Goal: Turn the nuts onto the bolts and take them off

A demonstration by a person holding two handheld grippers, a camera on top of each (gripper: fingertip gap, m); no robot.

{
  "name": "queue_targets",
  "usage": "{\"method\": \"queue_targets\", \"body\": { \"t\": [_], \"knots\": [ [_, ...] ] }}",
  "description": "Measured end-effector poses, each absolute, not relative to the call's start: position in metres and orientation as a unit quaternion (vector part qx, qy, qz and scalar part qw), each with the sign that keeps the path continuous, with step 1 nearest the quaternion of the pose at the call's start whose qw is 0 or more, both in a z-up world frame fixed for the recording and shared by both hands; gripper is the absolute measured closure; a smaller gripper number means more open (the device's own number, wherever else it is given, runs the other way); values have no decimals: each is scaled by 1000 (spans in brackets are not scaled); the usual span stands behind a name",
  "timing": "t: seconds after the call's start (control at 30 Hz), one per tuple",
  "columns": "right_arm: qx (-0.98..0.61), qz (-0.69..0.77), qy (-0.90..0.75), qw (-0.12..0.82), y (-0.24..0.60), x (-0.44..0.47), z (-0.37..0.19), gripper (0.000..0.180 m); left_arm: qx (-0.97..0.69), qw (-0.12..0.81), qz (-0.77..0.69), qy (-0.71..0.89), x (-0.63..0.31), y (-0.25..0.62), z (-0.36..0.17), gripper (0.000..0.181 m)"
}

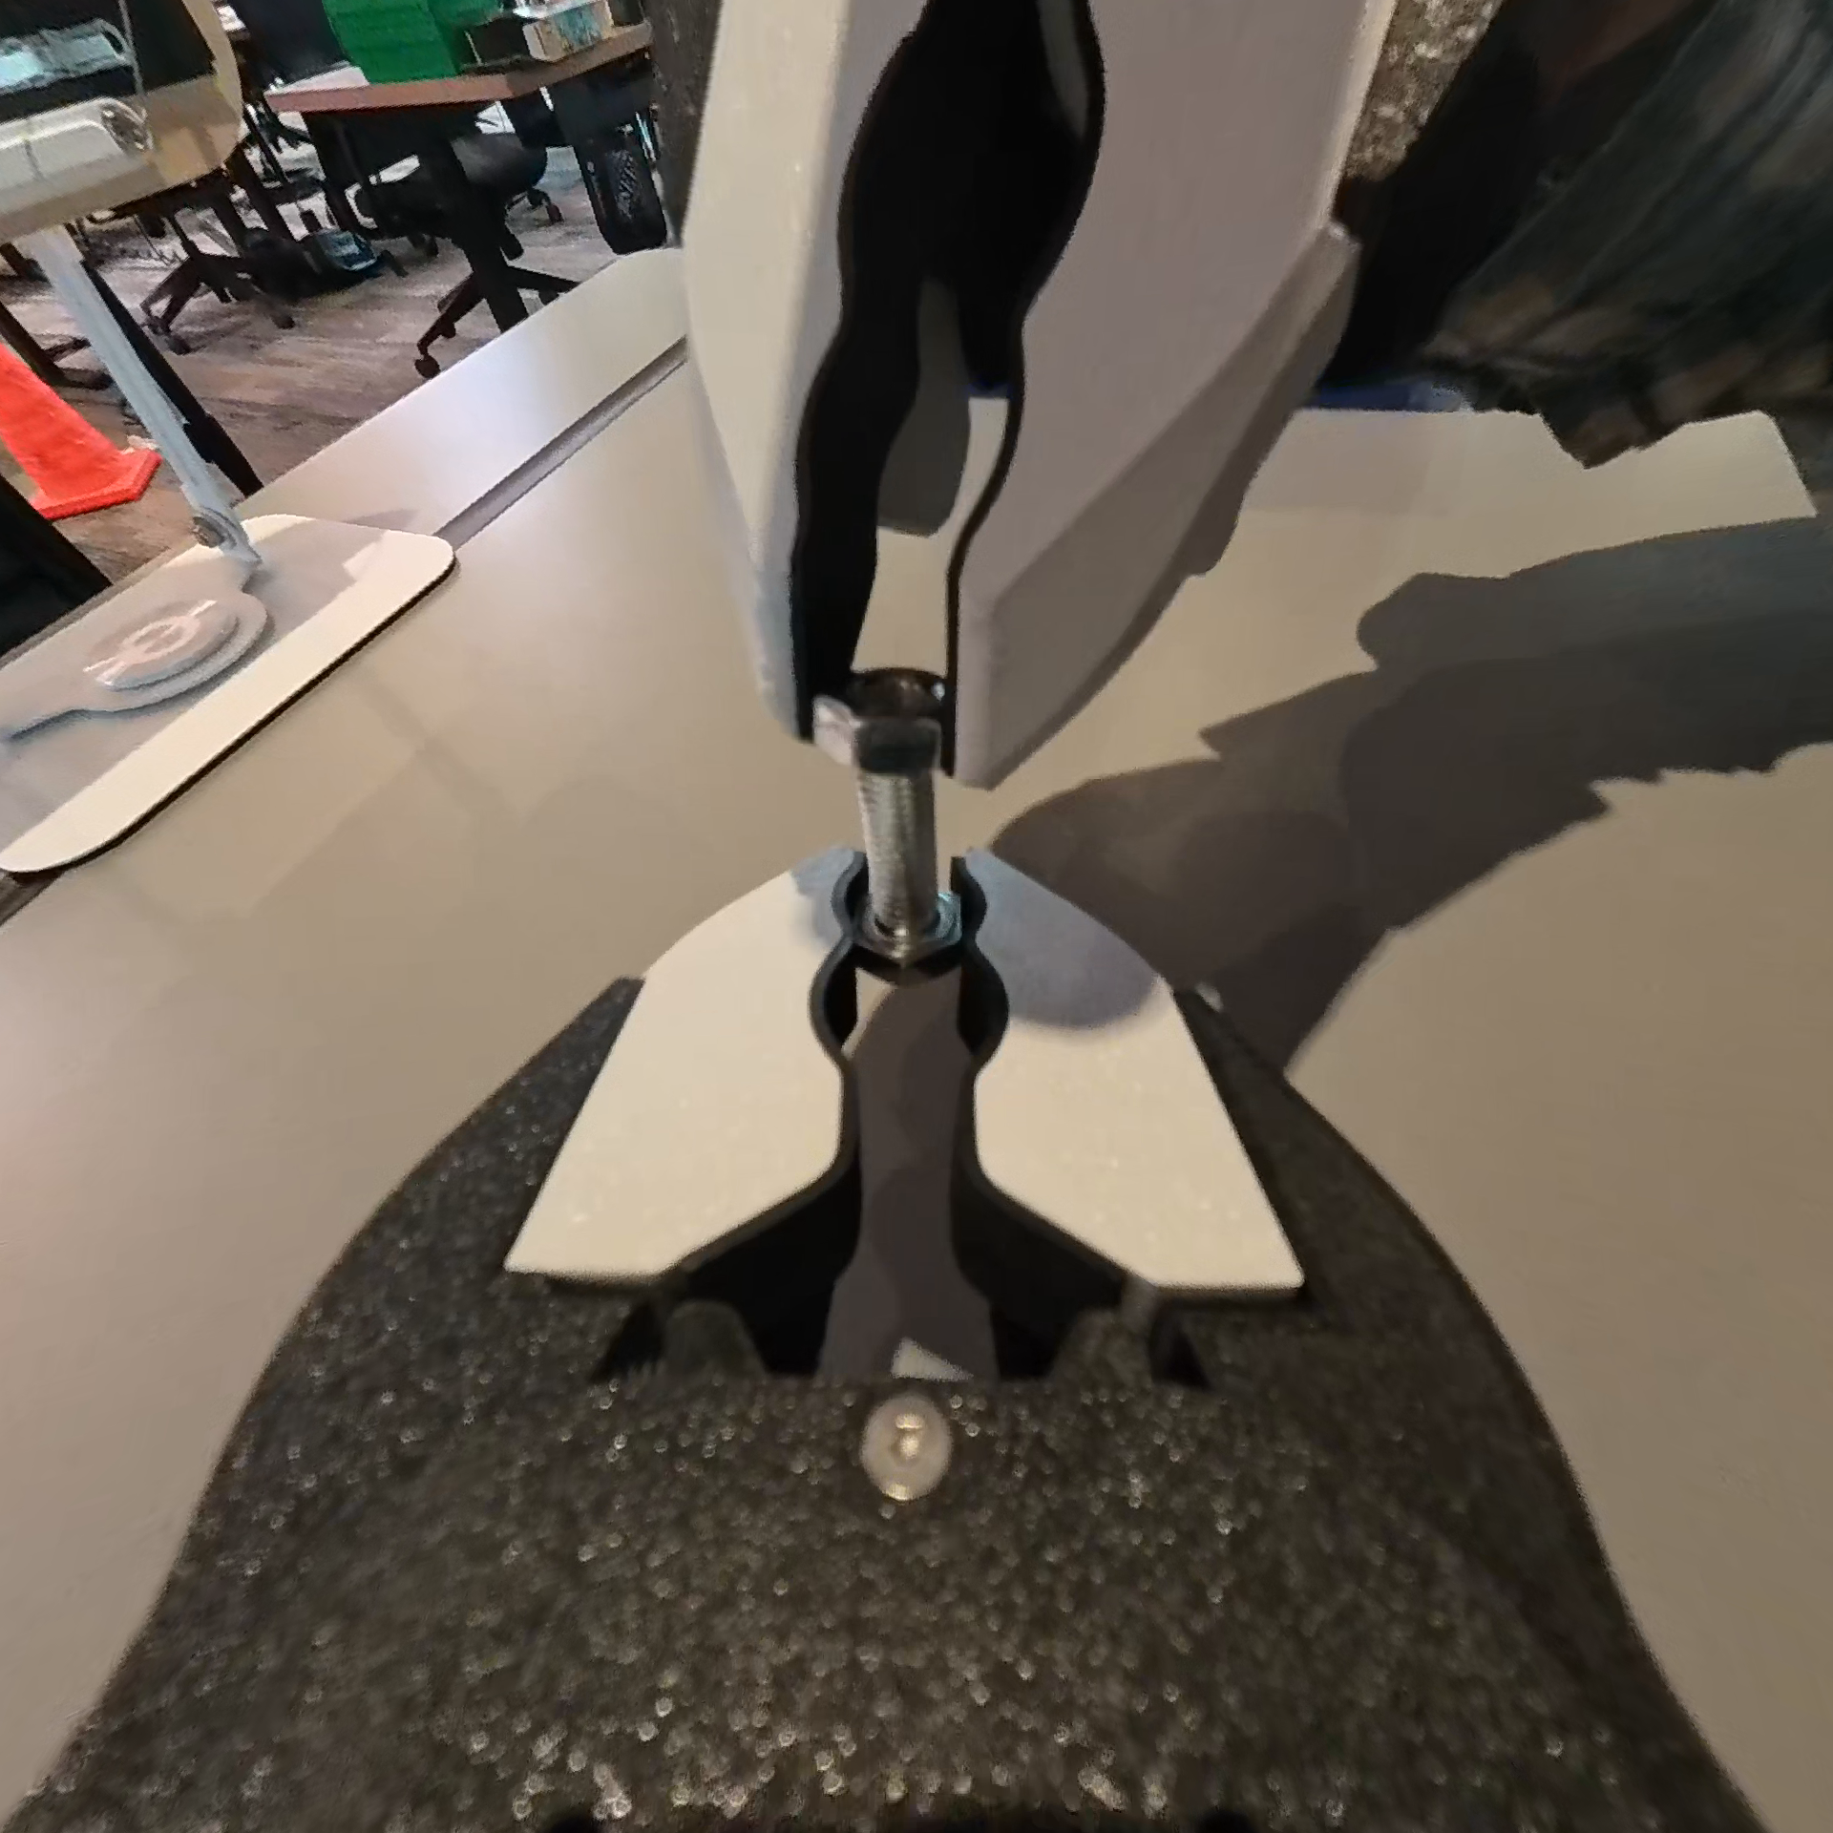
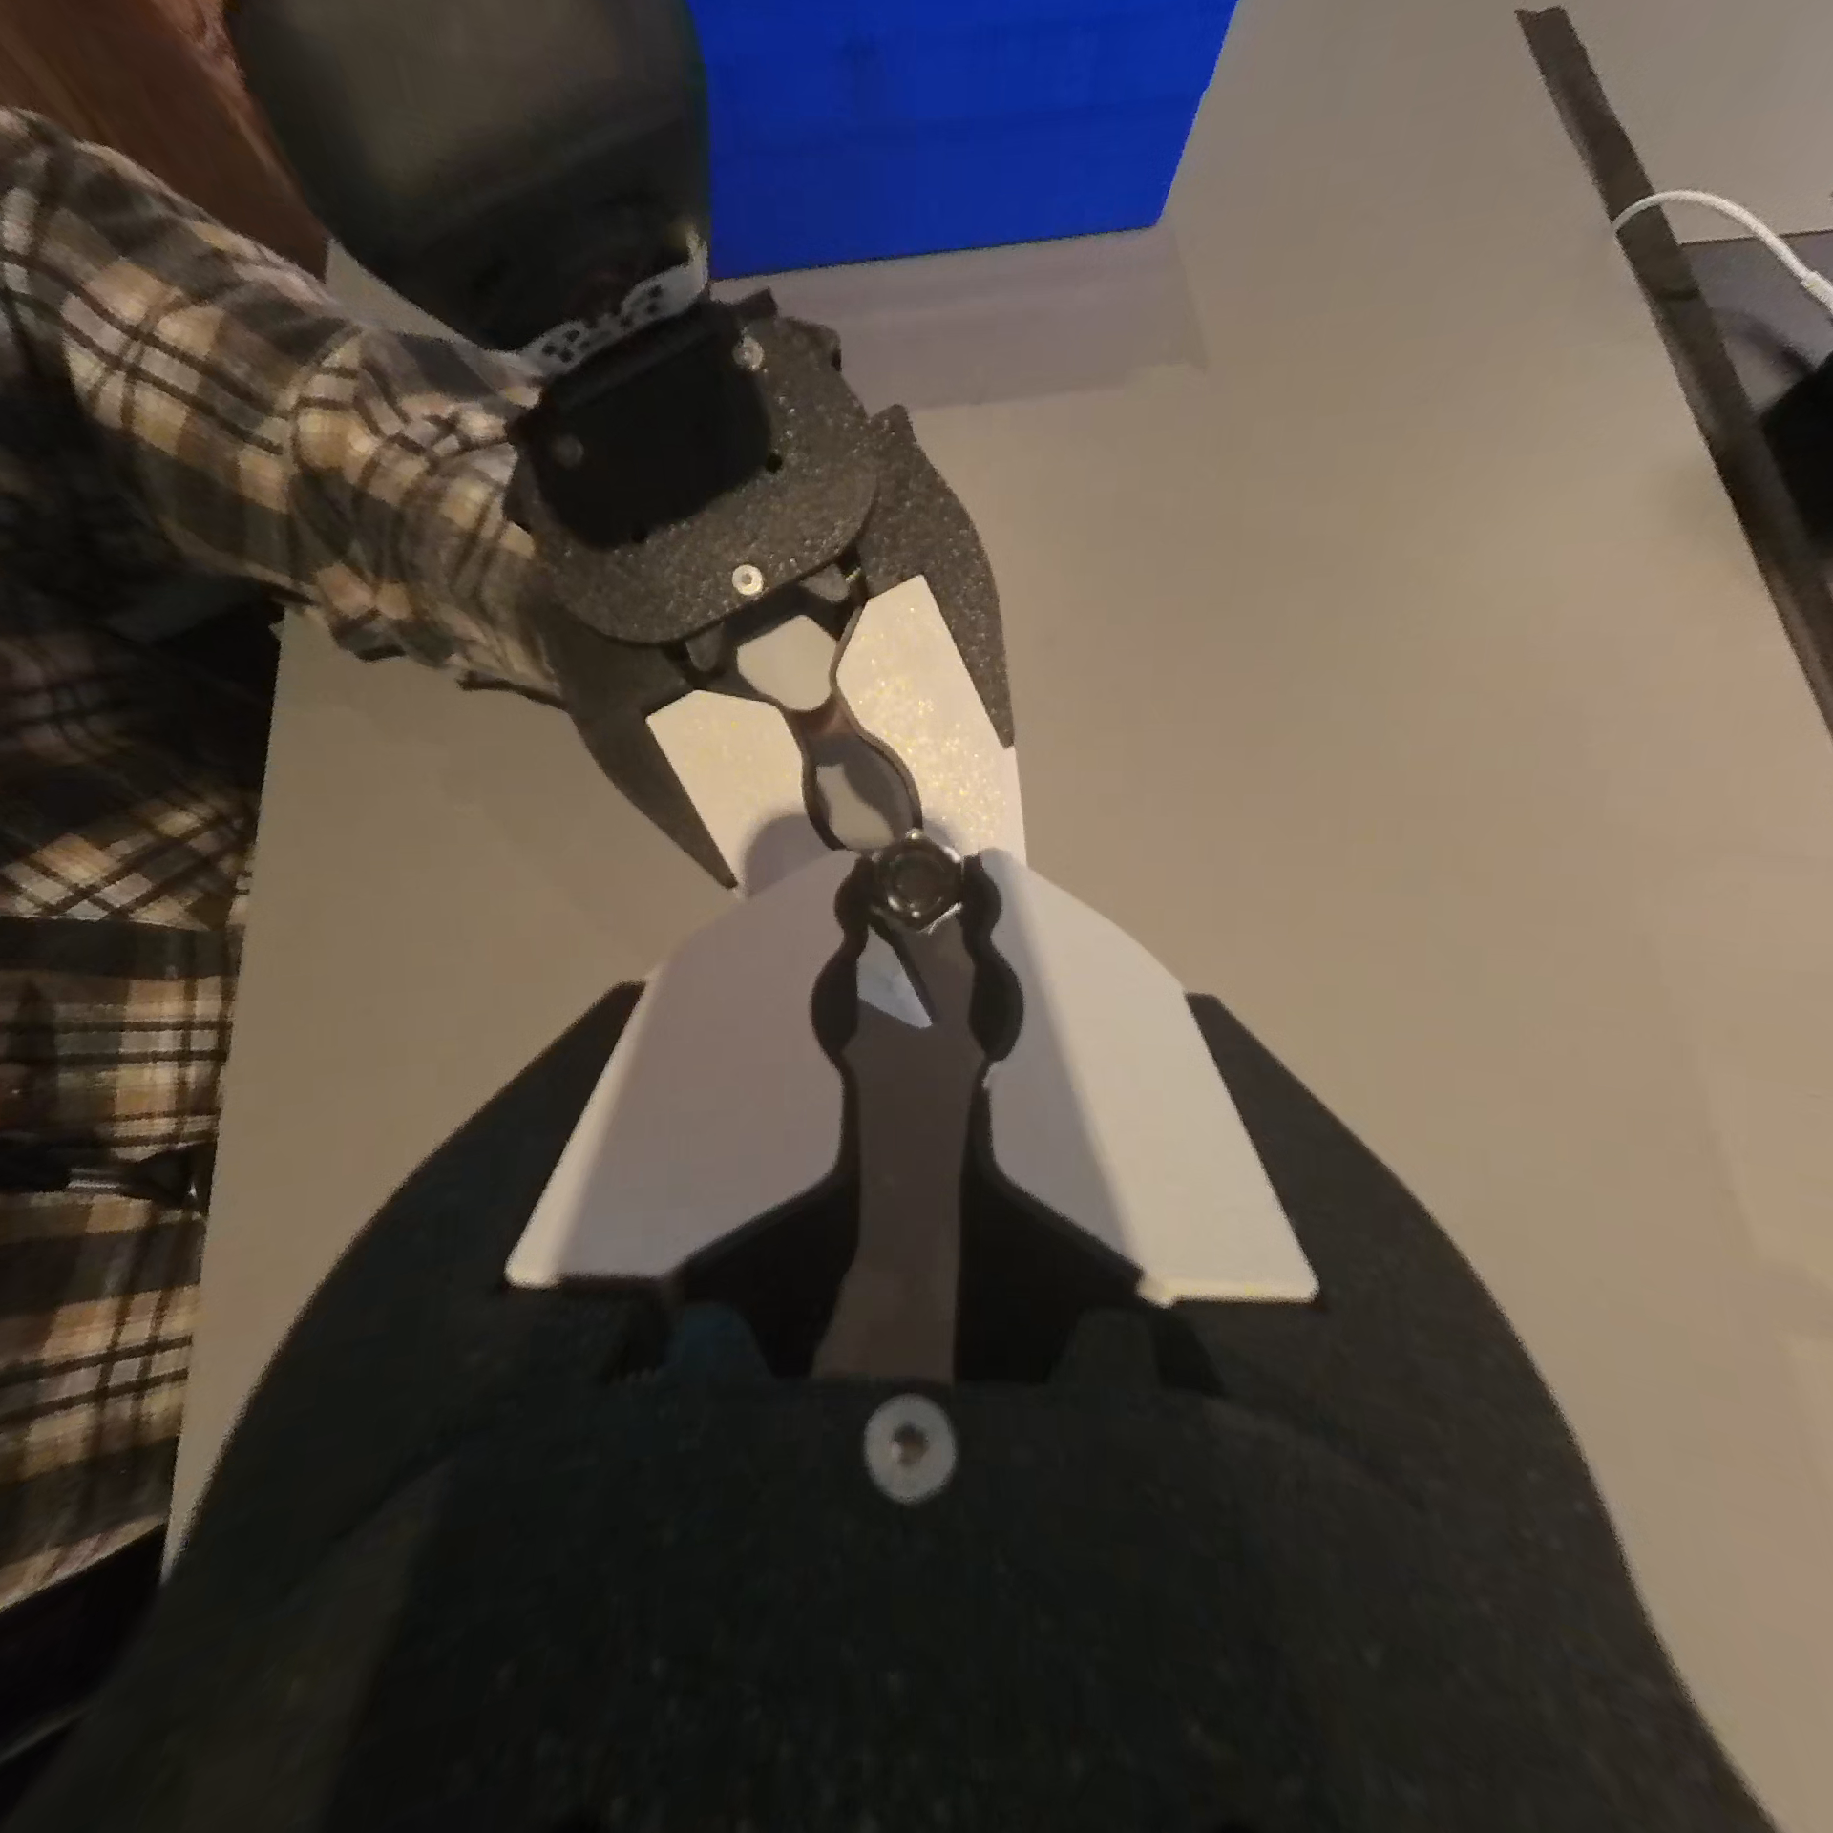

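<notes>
The left gripper (image 1: 908,917) is clamped on the nut (image 1: 905,930) at its fingertips. The bolt (image 1: 893,823) runs straight up from it, its head pinched by the right gripper (image 1: 878,729) directly above; the shank between them is bare.

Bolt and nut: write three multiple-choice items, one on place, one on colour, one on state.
1. Where is the nut?
A. lying on the table
B. on the bolt, between the left hand-held gripper tips
C. in the box

2. What colour is the box at the table's far edge?
A. blue
B. red
C. yellow

3. The right hand-held gripper is:
A. wide open
B. shut on nothing
C. shut on the bolt's head end

Answers: B, the threaded shaft passes through the nut at the left tips; A, the right wrist view shows it blue; C, its tips pinch the hex head.
</notes>
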State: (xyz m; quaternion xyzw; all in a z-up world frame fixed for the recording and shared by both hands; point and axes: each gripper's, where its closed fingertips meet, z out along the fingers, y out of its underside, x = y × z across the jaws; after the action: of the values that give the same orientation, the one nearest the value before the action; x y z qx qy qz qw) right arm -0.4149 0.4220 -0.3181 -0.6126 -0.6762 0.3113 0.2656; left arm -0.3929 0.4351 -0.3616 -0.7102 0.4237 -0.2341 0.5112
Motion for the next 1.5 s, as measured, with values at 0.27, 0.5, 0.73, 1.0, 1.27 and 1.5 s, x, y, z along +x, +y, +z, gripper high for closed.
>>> {"method": "queue_targets", "body": {
  "t": [0.27, 0.5, 0.73, 1.0, 1.27, 1.5],
  "knots": [
    [-614, 315, -675, 261, 421, -417, -321, 162, -710, 510, -233, 426, -393, 435, -362, 166],
    [-611, 305, -682, 262, 421, -418, -320, 162, -707, 511, -237, 428, -392, 434, -361, 166],
    [-604, 327, -673, 274, 420, -421, -314, 170, -703, 515, -250, 422, -393, 433, -356, 166],
    [-592, 446, -587, 324, 445, -382, -288, 163, -710, 514, -259, 405, -404, 441, -357, 166],
    [-642, 376, -589, 315, 487, -341, -339, 149, -712, 521, -262, 391, -415, 449, -356, 166],
    [-665, 281, -639, 266, 534, -357, -397, 145, -704, 539, -273, 373, -431, 456, -346, 166]
  ]
}}
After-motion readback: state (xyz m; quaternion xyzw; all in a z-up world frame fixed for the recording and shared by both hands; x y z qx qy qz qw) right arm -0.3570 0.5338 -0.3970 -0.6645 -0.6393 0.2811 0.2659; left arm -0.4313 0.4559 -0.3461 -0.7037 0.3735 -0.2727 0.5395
